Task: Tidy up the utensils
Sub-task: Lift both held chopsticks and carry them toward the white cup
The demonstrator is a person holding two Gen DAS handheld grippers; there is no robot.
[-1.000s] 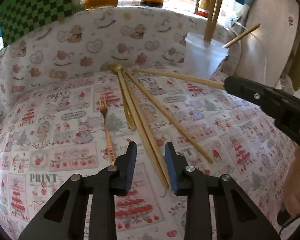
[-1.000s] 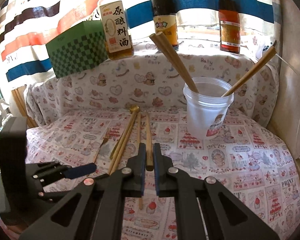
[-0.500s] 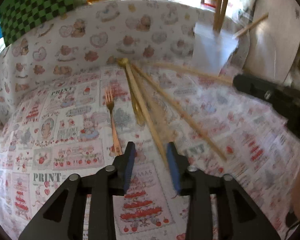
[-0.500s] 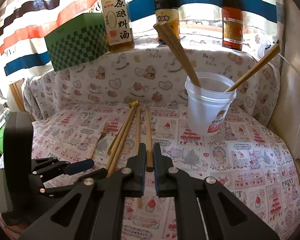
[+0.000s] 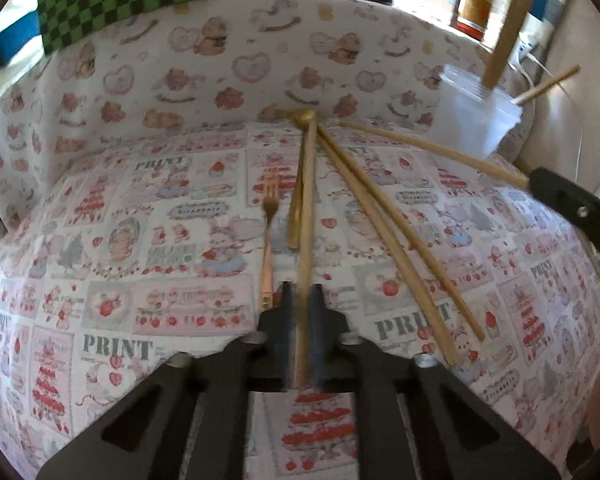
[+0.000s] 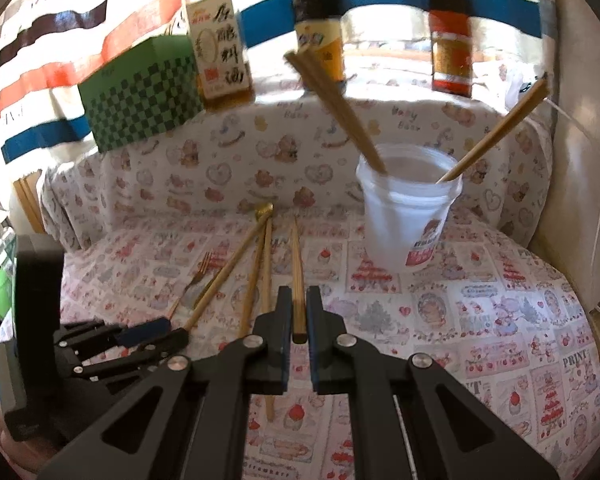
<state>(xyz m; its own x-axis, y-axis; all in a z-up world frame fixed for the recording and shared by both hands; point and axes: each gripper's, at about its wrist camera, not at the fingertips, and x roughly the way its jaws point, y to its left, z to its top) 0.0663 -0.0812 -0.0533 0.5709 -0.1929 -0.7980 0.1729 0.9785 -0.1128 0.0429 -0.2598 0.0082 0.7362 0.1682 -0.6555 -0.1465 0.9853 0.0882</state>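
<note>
My left gripper (image 5: 302, 292) is closing tight on a wooden chopstick (image 5: 308, 208), its pads pressing the near end while the far end rests by a gold spoon (image 5: 305, 117). A copper fork (image 5: 268, 236) lies just left of it, and two more chopsticks (image 5: 384, 224) lie to the right. My right gripper (image 6: 299, 296) is shut on another chopstick (image 6: 297, 264) that points toward the white plastic cup (image 6: 408, 220). The cup holds a pair of chopsticks (image 6: 340, 108) and a single one (image 6: 496, 132). In the right wrist view the left gripper (image 6: 160, 332) sits low on the left.
The patterned cloth (image 5: 172, 248) rises into a padded wall behind the utensils. A green checked box (image 6: 140, 92) and several bottles (image 6: 220, 56) stand on the ledge above. A pale wall (image 6: 576, 160) borders the right side.
My left gripper moved forward and to the right over a chopstick and shut on it. The right gripper kept still with its chopstick.
</note>
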